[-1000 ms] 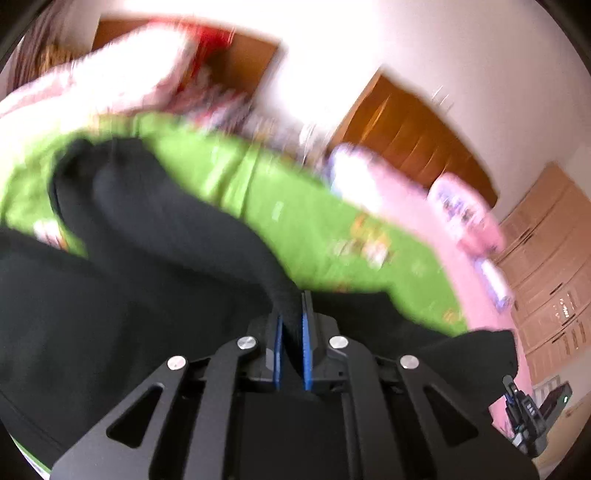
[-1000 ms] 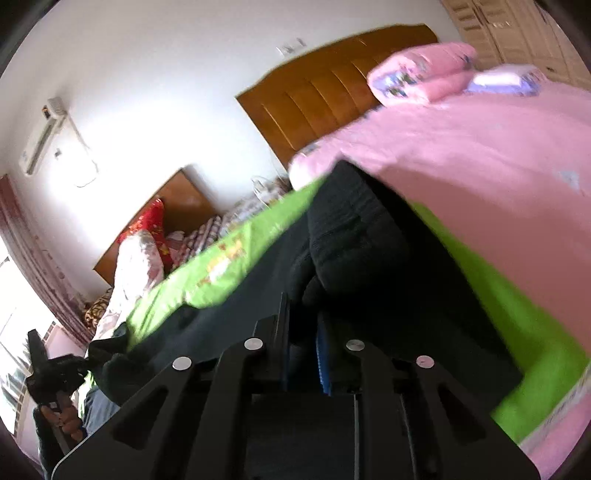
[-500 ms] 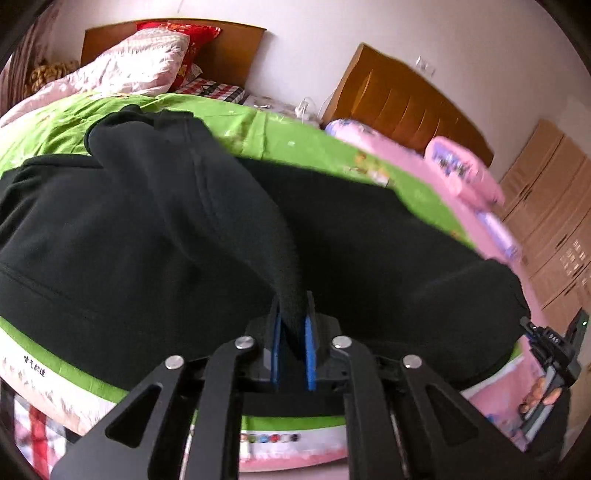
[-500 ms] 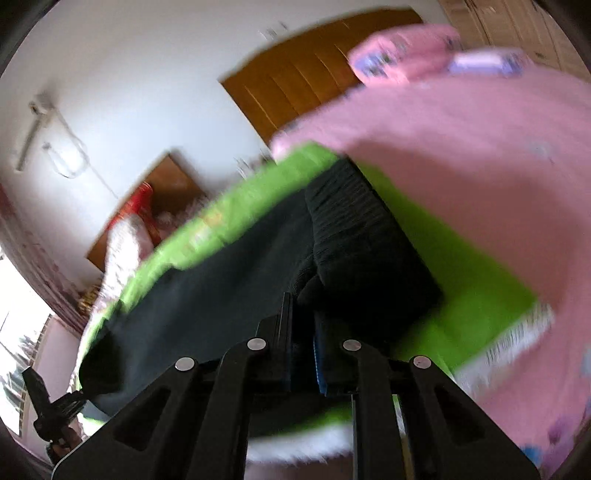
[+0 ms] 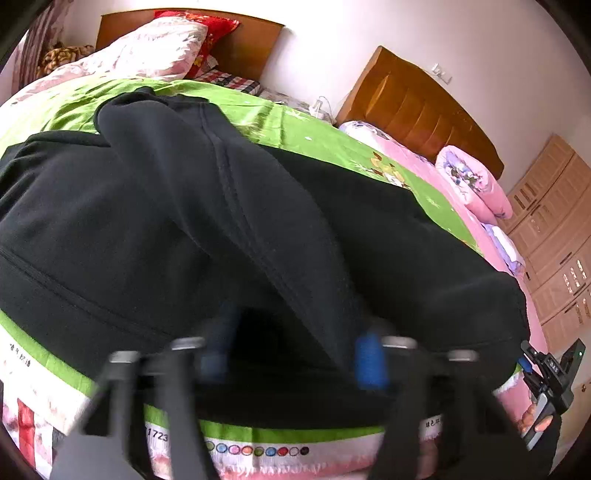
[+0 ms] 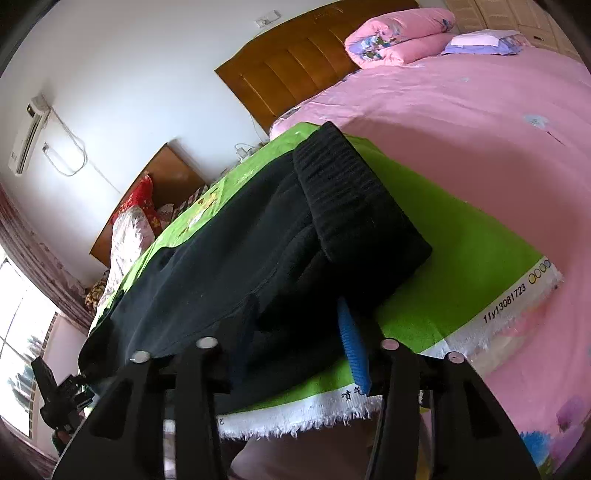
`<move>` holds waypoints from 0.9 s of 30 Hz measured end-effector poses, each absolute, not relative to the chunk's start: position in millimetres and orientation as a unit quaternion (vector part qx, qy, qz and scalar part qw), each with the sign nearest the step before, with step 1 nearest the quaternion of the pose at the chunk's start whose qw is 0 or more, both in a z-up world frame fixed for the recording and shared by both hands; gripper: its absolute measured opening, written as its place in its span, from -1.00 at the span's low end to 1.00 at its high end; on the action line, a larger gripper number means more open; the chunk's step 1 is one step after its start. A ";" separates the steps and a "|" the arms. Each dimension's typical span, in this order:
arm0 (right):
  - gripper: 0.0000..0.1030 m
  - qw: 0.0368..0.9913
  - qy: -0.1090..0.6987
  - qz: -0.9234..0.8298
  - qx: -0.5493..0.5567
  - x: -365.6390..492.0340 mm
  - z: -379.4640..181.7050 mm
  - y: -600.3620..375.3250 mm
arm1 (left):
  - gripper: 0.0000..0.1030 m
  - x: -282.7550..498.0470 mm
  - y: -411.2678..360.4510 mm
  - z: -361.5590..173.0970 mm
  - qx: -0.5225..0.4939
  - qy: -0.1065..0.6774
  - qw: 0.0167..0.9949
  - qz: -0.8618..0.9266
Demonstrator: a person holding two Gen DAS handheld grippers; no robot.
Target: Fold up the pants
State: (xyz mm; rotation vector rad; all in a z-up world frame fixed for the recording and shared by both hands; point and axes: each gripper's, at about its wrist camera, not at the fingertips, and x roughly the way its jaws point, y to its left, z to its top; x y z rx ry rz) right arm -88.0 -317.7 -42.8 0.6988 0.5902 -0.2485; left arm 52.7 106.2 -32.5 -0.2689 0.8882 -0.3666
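Black pants [image 5: 147, 221] lie spread on a green cloth [image 5: 325, 136] over the bed. One fold of them runs from the upper left down into my left gripper [image 5: 293, 350]. Its blue pads [image 5: 369, 358] stand wide apart and blurred, and the fold lies loose beside the right one. In the right wrist view the pants [image 6: 221, 266] end in a ribbed band [image 6: 354, 199] folded on top. The jaws of my right gripper [image 6: 295, 339] are opening, with black cloth slack between them beside the blue pad [image 6: 352, 347]. Both grippers sit at the bed's near edge.
The green cloth [image 6: 461, 251] has a frayed white hem over a pink bedspread [image 6: 480, 110]. Wooden headboards [image 5: 417, 107], pillows [image 5: 155, 51], a rolled pink quilt [image 6: 399, 33] and a wardrobe [image 5: 554, 240] ring the bed. The other gripper and a hand [image 5: 546, 380] show at the right.
Both grippers have come down to the bed's near edge, laying the lifted fold onto the pants. Their jaws, shut on the cloth before, now stand apart.
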 end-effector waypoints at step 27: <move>-0.78 0.892 0.287 -0.144 0.318 -110.3 -49.7 -311.7 | -0.68 37.8 114.1 -34.4 -0.089 0.415 0.888 -0.175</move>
